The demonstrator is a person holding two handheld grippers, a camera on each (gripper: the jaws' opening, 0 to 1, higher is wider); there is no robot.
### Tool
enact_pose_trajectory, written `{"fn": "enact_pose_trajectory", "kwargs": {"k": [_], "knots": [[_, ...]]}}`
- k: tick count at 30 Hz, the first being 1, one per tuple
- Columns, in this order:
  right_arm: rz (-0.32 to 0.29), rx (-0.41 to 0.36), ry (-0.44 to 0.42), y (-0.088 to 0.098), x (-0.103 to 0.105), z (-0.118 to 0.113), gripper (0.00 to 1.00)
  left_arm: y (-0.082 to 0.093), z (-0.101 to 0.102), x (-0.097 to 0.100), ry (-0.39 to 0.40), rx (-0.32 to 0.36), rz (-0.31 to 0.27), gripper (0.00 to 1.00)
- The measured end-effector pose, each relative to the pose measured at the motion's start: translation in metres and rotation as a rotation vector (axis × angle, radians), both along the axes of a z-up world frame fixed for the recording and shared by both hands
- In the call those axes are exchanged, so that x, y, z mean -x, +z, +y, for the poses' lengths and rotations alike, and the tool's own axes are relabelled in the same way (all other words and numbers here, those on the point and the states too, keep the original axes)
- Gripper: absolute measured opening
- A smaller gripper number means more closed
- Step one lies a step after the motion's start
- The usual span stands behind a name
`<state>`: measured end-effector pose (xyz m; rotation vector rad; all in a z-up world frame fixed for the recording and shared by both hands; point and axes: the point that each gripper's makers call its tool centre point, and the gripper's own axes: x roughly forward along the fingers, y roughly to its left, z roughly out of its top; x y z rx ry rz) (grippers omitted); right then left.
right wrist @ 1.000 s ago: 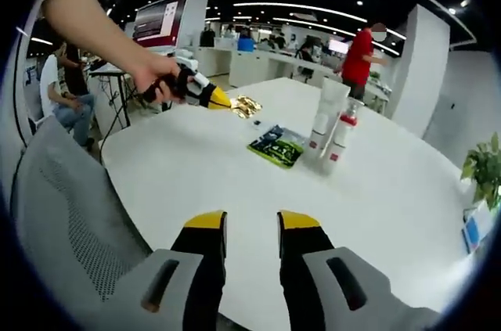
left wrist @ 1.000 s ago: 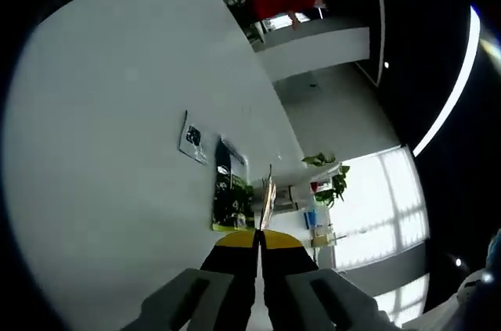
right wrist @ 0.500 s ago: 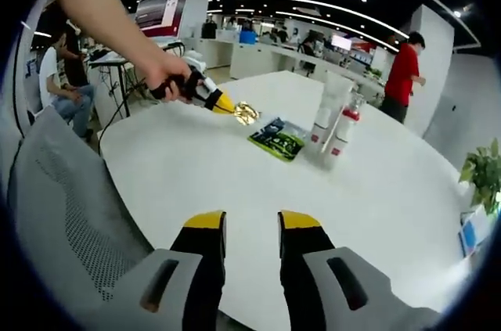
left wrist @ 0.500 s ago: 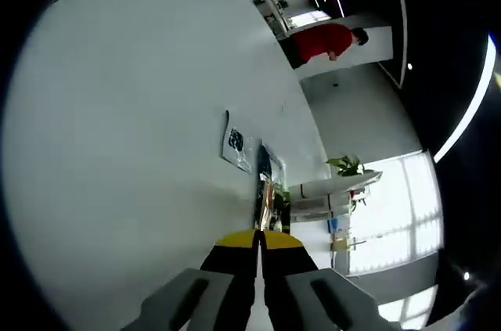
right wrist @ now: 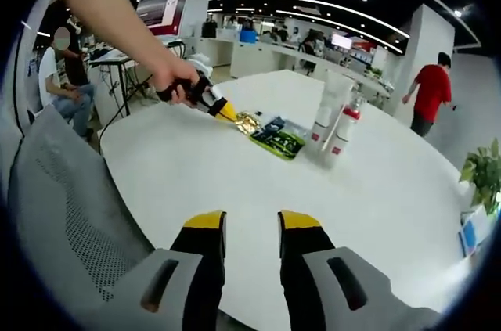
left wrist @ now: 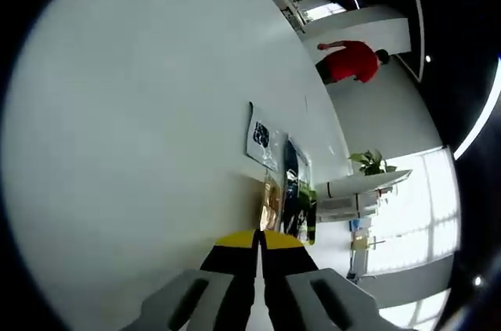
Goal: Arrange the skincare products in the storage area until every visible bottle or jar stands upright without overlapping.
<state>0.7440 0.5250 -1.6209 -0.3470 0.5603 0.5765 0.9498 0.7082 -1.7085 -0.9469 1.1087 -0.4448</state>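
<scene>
Carrying a gold foil sachet (left wrist: 271, 204) pinched in its closed jaws, the left hand-held gripper (right wrist: 222, 109) sits low over the white tabletop (left wrist: 133, 112), right beside the green sachet (right wrist: 279, 142) and the flat pack next to it (left wrist: 261, 137). The sachet's long axis runs straight out along the jaws. The white tube (right wrist: 326, 116) and the red-capped pump bottle (right wrist: 340, 138) stand upright, touching, just past the green sachet; the left hand-held gripper is far nearer them. The right hand-held gripper (right wrist: 251, 225) hangs well back at the near edge, jaws parted, holding nothing.

Against a second ago: the left hand-held gripper has come down and in toward the green sachet, with the gold one now almost on the tabletop. The person in red has walked off to the right.
</scene>
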Motion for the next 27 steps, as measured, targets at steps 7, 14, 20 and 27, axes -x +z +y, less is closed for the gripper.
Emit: {"fn": "enact_pose_trajectory", "kwargs": {"k": [7,14,20,27], "knots": [[-0.006,0.001,0.0,0.001,0.0,0.0,0.23,-0.003,0.0,0.002,-0.022,-0.068,0.027,0.02],[-0.003,0.015,0.008,-0.001,0.001,0.0,0.21,-0.006,0.001,0.002,-0.005,-0.095,0.063,0.02],[-0.003,0.015,0.005,-0.001,0.001,-0.001,0.21,-0.012,0.004,0.003,0.017,-0.113,0.091,0.02],[-0.005,0.016,0.01,0.0,0.001,0.0,0.21,-0.008,0.006,0.0,0.045,-0.096,0.092,0.04]]}}
